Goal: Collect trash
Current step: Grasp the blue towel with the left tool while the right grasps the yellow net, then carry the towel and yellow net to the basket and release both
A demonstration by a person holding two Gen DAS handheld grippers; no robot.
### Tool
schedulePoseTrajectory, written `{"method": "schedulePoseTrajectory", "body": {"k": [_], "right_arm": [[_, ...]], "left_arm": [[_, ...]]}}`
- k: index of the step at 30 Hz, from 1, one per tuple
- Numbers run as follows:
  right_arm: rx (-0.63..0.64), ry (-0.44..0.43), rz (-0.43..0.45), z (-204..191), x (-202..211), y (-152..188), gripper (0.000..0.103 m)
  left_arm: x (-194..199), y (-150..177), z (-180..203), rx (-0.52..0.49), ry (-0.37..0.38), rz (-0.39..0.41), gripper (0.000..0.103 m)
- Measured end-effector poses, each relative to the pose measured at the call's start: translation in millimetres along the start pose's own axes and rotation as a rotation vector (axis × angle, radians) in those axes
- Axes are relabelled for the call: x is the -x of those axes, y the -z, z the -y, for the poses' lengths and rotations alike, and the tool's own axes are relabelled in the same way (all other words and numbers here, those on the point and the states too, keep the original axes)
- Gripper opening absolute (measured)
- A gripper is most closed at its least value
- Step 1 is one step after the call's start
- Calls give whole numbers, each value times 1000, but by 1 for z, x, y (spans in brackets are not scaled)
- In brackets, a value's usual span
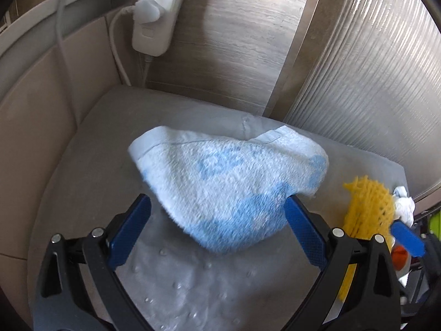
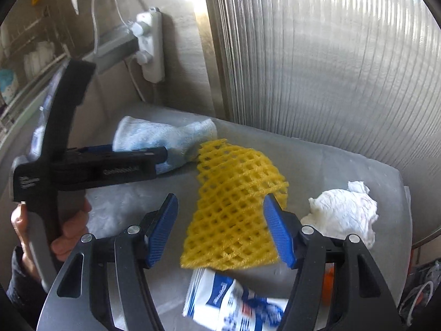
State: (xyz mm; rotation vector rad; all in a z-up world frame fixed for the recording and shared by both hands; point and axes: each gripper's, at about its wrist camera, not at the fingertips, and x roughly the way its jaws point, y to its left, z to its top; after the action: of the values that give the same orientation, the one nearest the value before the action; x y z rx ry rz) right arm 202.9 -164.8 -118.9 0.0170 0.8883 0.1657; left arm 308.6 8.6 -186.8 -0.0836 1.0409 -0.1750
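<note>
Reaching over a grey counter [image 1: 82,165], 2 handheld grippers are working among scattered trash in a tiled corner. The left gripper [image 1: 217,207] is hovering with its blue pads [image 1: 129,234] spread wide on either side of a white-and-blue cloth [image 1: 228,182]; that cloth is lying bunched in the middle of the counter, and whether the pads are touching it cannot be told. Water droplets [image 1: 176,284] are beading on the surface just beneath the gripper.

The right gripper [image 2: 220,231] is standing equally spread, its pads flanking a yellow foam net [image 2: 237,209] that is draped just right of the cloth. The right pad appears to be touching the net's edge, while the left one is sitting clear of it. A crumpled white tissue [image 2: 344,212] is lying near the counter's right edge, just beside the net, and a blue-and-white wrapper [image 2: 231,300] is lying at the front below it, partly blurred.

A white power strip [image 1: 157,13] is hanging on the wall behind, with a ribbed translucent panel [image 1: 372,82] standing to the right. In the right wrist view, the person's left hand [image 2: 69,229] is gripping the left tool's handle.
</note>
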Motion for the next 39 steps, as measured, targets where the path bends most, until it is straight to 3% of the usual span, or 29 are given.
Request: {"method": "schedulePoseTrajectory", "body": {"k": [5,8,13,14,19,24,29,33,39], "right_arm": [[-3,23,-38,2,-15,-1,65],[-3,44,-47,3,-20,-1,69],[-1,66,-58,3,-25,-1,72],[-1,69,-59,3,-26,-2,72],[9,90,-71,-2,-33,-4,72],[30,120,-78,-8,-41,-7,46],[26,105,-54,-11,-31,-8,13],[46,108,-31,-22,-20,-7,12],[102,82,44,-54,29,4,12]], "left_arm": [[-5,-5,3,-2,9,-10,79],[-5,-5,5,-8,36,-19,62],[2,-5,11,-27,66,-11,19],[4,-4,12,-33,64,-5,16],[27,1,6,-30,84,38,12],[58,10,-7,-25,92,90,12],[84,22,-20,-21,84,129,12],[103,36,-26,-25,86,151,12],[137,64,-39,-16,110,179,12]]}}
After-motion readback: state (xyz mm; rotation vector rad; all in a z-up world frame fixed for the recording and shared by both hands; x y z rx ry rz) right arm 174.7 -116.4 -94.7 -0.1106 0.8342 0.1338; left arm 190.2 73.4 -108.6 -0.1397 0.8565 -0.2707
